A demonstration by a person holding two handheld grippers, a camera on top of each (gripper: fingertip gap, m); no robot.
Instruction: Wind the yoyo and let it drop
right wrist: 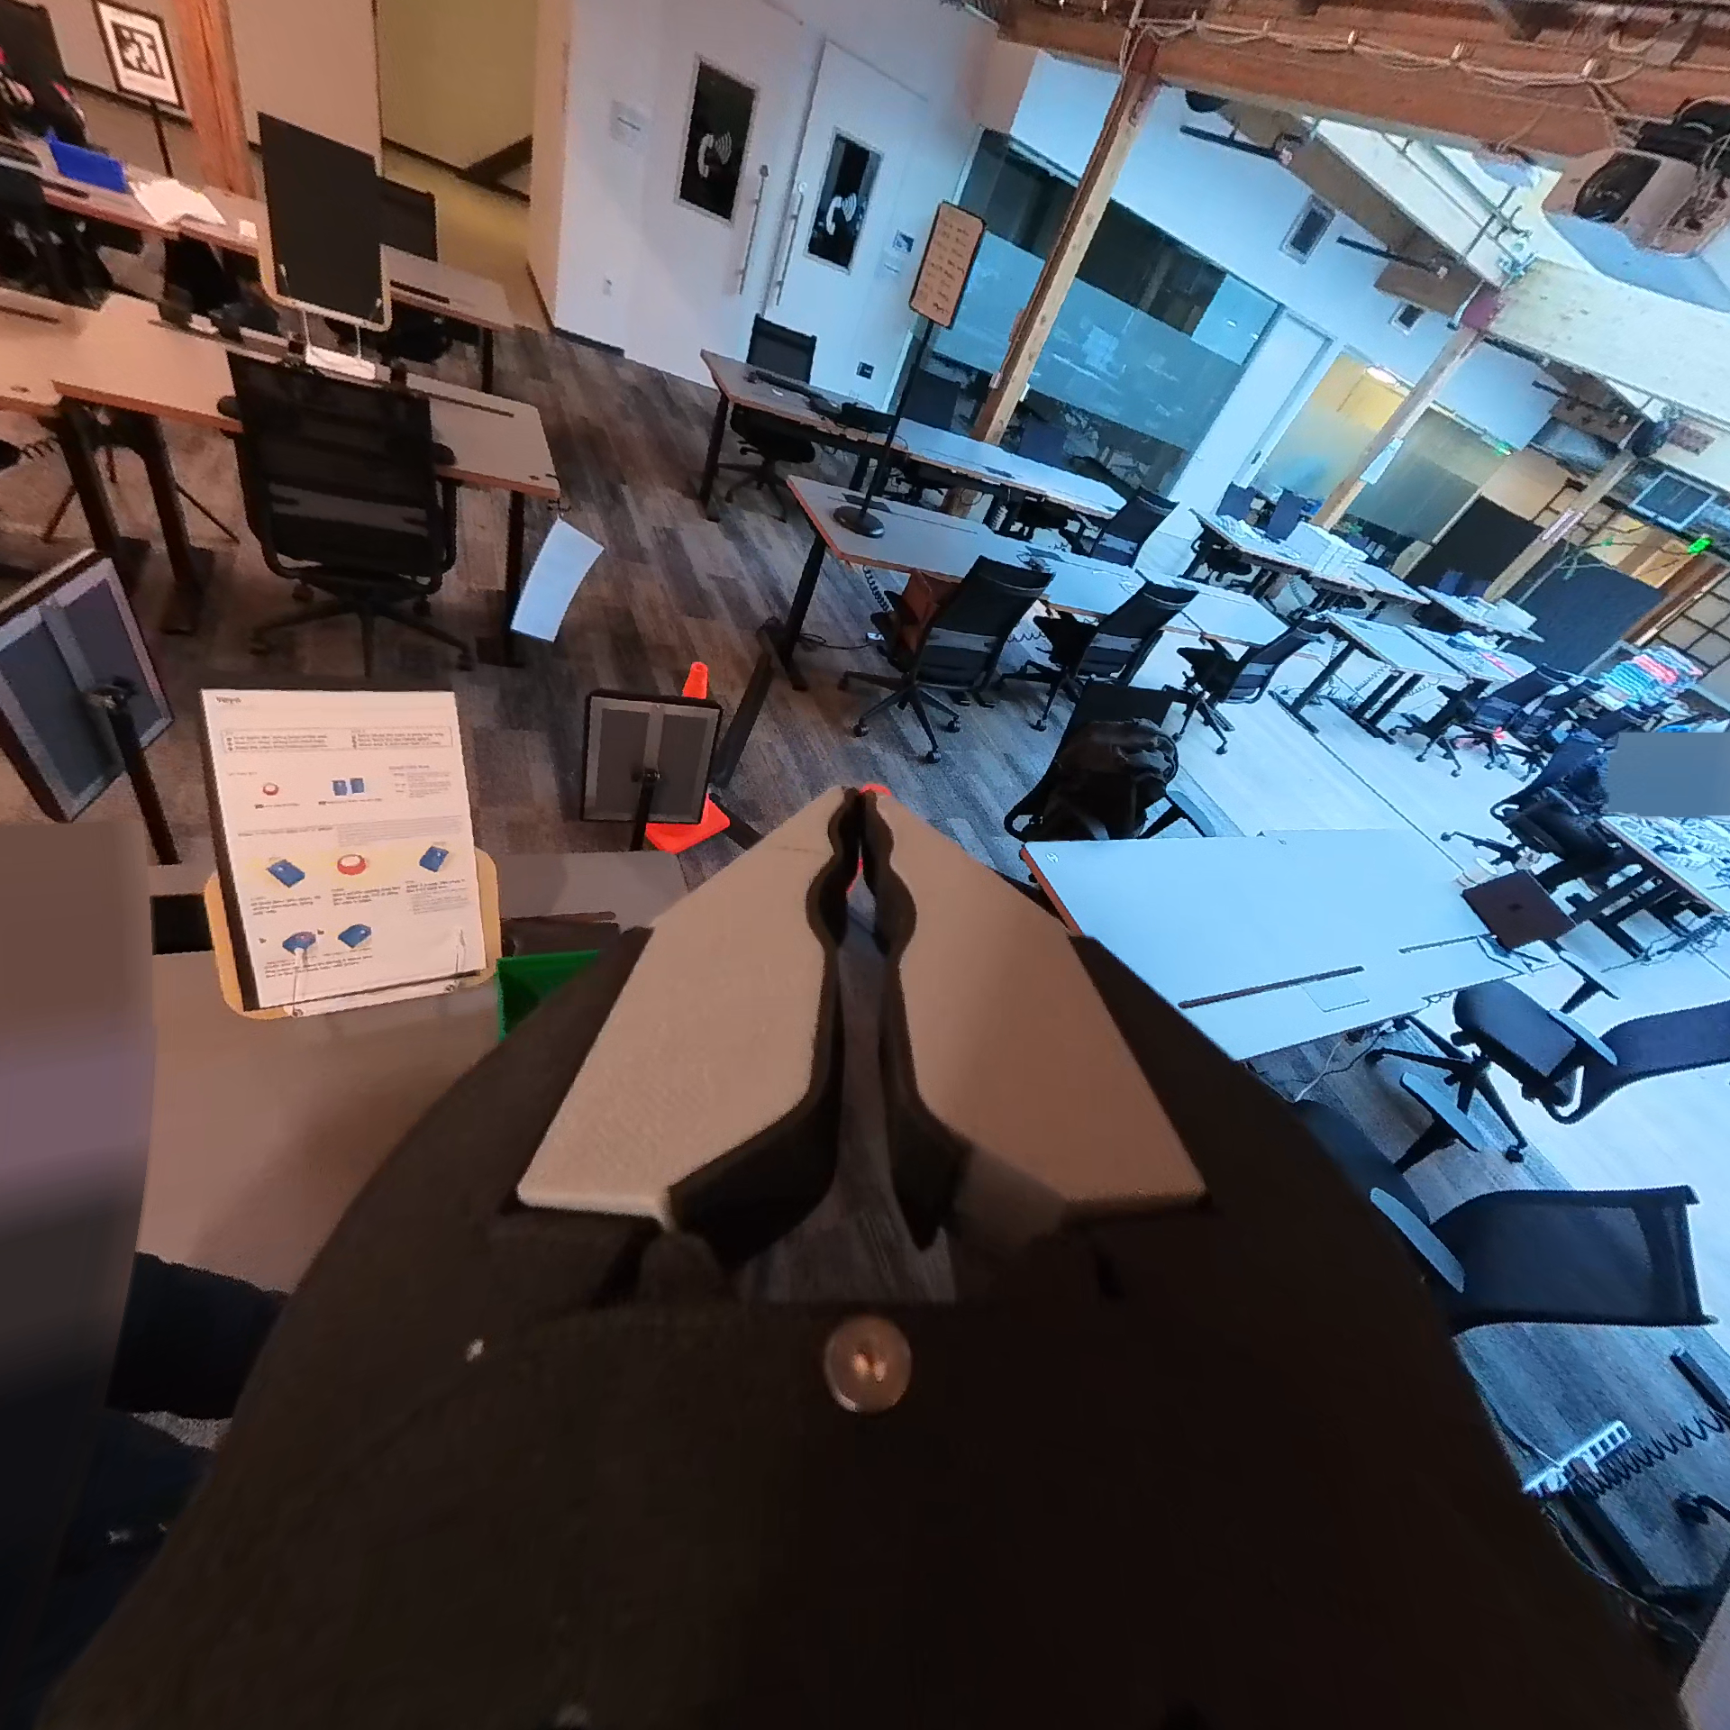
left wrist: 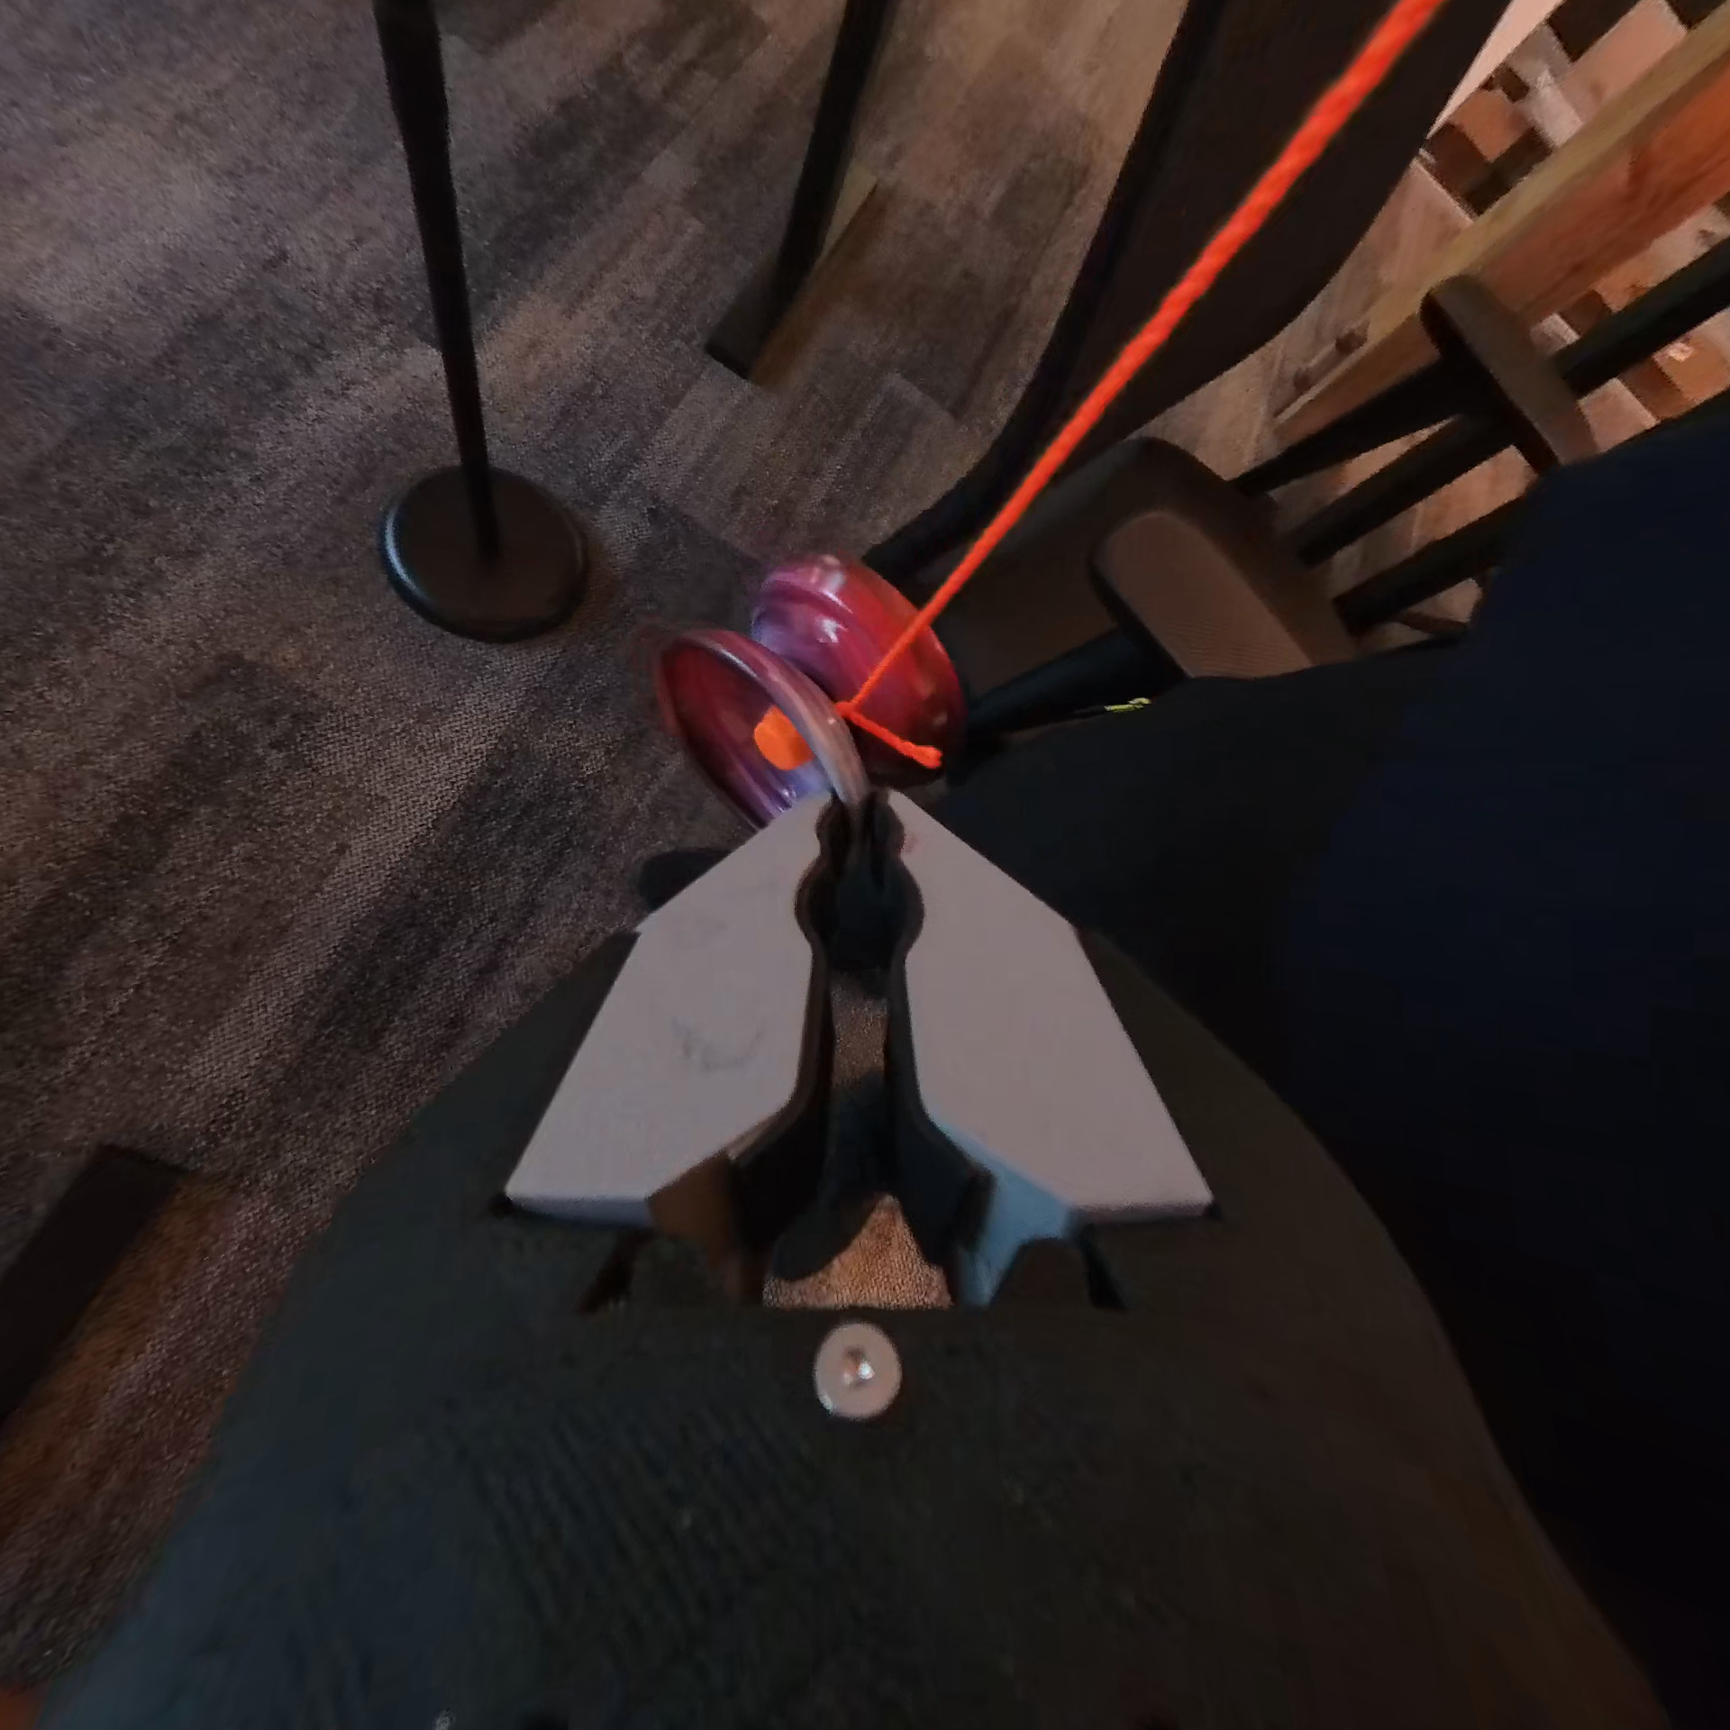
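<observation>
yoyo [left wrist: 814,674]: glossy translucent red-purple plastic | string [left wrist: 1170,309]: twisted orange cord | carpet [left wrist: 234,749]: rough mottled pile | left gripper [left wrist: 857,814]: matt grey and black plastic, shiny metal screw [left wrist: 857,1371] | desk [right wrist: 1264,917]: smooth white top

Looking down past my left gripper [left wrist: 857,814], I see the yoyo [left wrist: 810,688] just beyond its closed tips, with the orange string [left wrist: 1170,309] running taut up to the far right. Left of it the carpet [left wrist: 234,749] lies open until the black stand base [left wrist: 482,557] and its pole [left wrist: 440,234]. To the right a dark clothed leg [left wrist: 1357,936] crowds close, with a chair armrest [left wrist: 1208,580] behind it.

Ahead of my right gripper [right wrist: 861,805] there is open air above the floor. A white desk [right wrist: 1264,927] stands near right, a sign board [right wrist: 346,852] near left, and a panel on a stand [right wrist: 651,758] with an orange cone [right wrist: 693,824] farther ahead.
</observation>
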